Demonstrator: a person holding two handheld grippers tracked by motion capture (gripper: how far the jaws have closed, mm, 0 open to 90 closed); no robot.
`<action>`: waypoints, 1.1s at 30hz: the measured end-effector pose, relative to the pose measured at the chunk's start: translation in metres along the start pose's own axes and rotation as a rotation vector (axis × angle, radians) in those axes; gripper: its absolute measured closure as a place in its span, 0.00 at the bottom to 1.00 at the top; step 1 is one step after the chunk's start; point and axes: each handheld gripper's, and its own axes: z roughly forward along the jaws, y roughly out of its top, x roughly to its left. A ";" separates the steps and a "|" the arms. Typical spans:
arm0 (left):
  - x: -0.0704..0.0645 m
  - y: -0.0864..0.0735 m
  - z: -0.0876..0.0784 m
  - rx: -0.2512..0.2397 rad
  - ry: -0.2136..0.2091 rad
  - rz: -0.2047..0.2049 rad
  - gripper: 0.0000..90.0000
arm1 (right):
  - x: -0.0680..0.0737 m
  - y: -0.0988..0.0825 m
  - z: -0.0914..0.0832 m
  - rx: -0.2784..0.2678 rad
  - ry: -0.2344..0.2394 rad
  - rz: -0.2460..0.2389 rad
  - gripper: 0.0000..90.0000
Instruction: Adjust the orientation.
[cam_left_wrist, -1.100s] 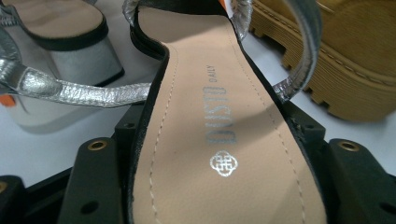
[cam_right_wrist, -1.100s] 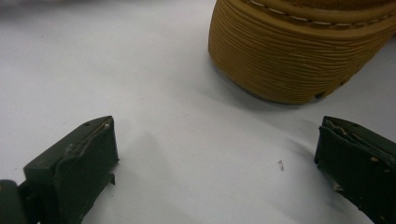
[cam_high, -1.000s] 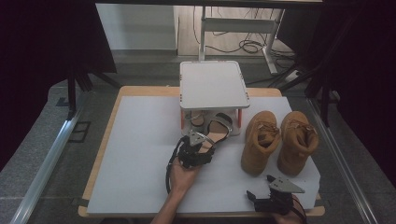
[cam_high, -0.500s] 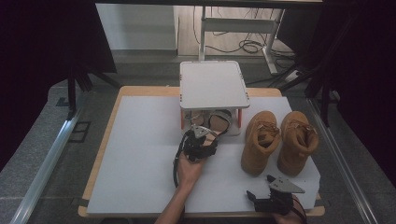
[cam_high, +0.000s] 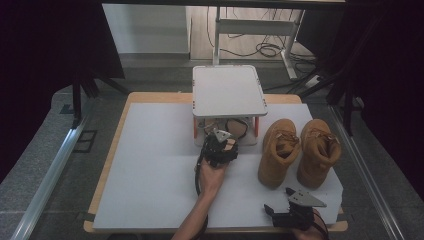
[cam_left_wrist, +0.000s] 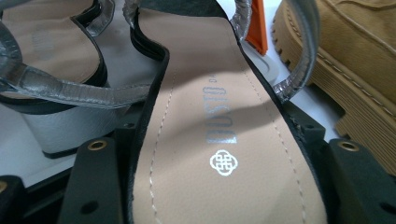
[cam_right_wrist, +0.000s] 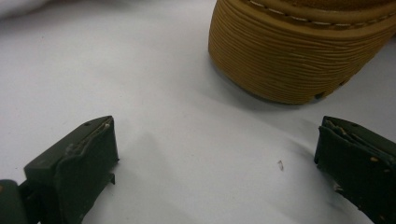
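Note:
A sandal (cam_left_wrist: 205, 107) with a tan insole, black edge and silver straps lies lengthwise between the jaws of my left gripper (cam_left_wrist: 219, 154), which press on both sides of its sole. In the high view my left gripper (cam_high: 218, 149) is at the front of a small white rack (cam_high: 228, 90), with the sandal's front under the shelf. A second sandal (cam_left_wrist: 46, 74) with a silver block heel stands just left of the held one. Low at the table's near edge, my right gripper (cam_high: 281, 202) is open; its jaws (cam_right_wrist: 219, 135) stand wide apart on the white tabletop, nothing between them.
Two tan boots (cam_high: 280, 150) (cam_high: 317, 150) stand side by side right of the rack; one boot's ribbed toe sole (cam_right_wrist: 299, 51) is just ahead of my right gripper. An orange rack leg (cam_left_wrist: 257, 32) is beside the held sandal. The white tabletop (cam_high: 150, 165) spreads out to the left.
My left hand has carried the sandal away from the person and a little right, so that its front now lies under the white rack. The right gripper has stayed in place.

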 end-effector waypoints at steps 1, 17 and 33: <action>0.000 0.000 0.002 0.002 0.006 0.000 0.44 | 0.000 0.000 0.000 0.000 0.000 0.000 0.00; -0.006 0.013 0.027 -0.001 0.077 -0.028 0.44 | 0.000 0.000 0.000 0.002 0.001 -0.005 0.00; -0.008 0.019 0.049 0.007 0.108 -0.029 0.44 | -0.001 0.000 0.000 0.000 0.001 -0.006 0.00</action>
